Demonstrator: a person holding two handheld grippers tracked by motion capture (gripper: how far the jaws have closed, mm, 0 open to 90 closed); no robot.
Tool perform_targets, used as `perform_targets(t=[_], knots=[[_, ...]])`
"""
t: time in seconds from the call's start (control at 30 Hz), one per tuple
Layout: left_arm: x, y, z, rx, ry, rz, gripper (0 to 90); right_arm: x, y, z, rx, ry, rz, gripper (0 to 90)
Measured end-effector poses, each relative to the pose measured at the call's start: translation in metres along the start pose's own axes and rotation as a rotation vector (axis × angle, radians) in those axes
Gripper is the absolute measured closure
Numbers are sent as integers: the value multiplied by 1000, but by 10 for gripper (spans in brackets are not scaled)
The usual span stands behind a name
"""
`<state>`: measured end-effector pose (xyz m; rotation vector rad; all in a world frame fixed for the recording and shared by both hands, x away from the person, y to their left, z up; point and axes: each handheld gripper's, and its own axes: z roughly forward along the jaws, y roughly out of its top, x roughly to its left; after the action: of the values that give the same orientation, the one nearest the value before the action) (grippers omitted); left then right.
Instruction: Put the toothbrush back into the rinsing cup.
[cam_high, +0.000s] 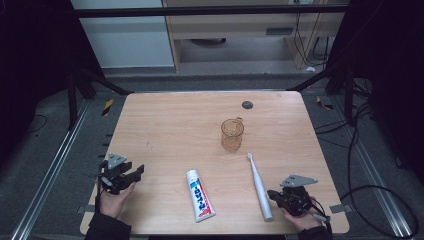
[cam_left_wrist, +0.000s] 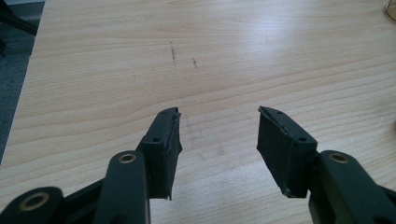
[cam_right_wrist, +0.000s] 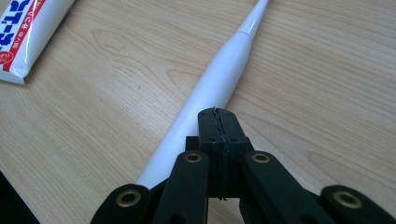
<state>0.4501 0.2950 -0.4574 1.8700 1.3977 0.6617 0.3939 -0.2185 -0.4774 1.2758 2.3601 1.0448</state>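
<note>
Right gripper (cam_right_wrist: 218, 114) sits low over the table near the front edge, its 2 jaws pressed together on nothing. The white electric toothbrush (cam_right_wrist: 210, 91) lies flat just beside them, toothpaste tube (cam_right_wrist: 23, 35) further off.

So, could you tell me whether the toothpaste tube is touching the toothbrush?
Apart. The high view shows bare table between the toothpaste tube and the toothbrush; the right gripper view shows that gap too.

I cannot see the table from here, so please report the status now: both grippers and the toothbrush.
Left hand-held gripper open, empty. Right hand-held gripper shut, empty, over the white toothbrush. Toothbrush flat on table, toothpaste tube apart from it. Nothing in the way.
</note>
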Motion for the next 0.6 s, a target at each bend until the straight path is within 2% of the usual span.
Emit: perform_targets(t=[0.43,0.6], knots=[[-1,0,1,2,1,8,475,3,2,1,-5,7,-6,900],[-2,0,0,2,1,11,475,8,4,2,-14,30,-4,900]])
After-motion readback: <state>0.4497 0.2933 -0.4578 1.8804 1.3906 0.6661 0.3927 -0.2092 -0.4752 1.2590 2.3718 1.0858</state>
